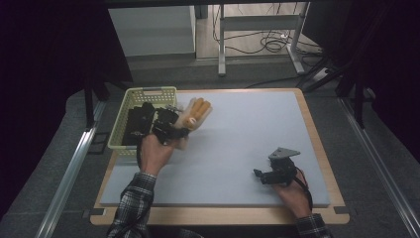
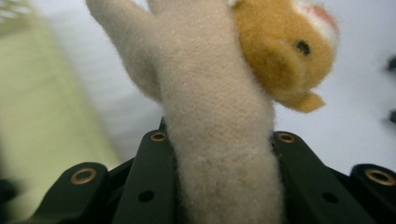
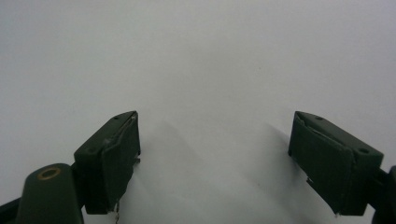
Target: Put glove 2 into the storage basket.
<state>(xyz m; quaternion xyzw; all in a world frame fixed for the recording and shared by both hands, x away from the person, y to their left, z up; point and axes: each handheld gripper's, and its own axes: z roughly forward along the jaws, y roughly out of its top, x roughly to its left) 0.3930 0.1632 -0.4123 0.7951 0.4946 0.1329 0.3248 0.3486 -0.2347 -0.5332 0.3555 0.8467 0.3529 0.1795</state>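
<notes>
Between the two black jaws of my left gripper (image 2: 219,186) sits the pale body of a plush toy (image 2: 219,116), clamped tight, its orange head up and to the right in the left gripper view. From above, the toy (image 1: 194,115) hangs just beside the green basket (image 1: 130,96), over the grey mat (image 1: 247,139). My right gripper (image 1: 267,174) rests low over the mat, well apart, jaws wide and holding nothing.

Wooden table (image 1: 324,148) w/ grey mat (image 1: 247,134) on top; green basket (image 1: 130,101) at left edge
</notes>
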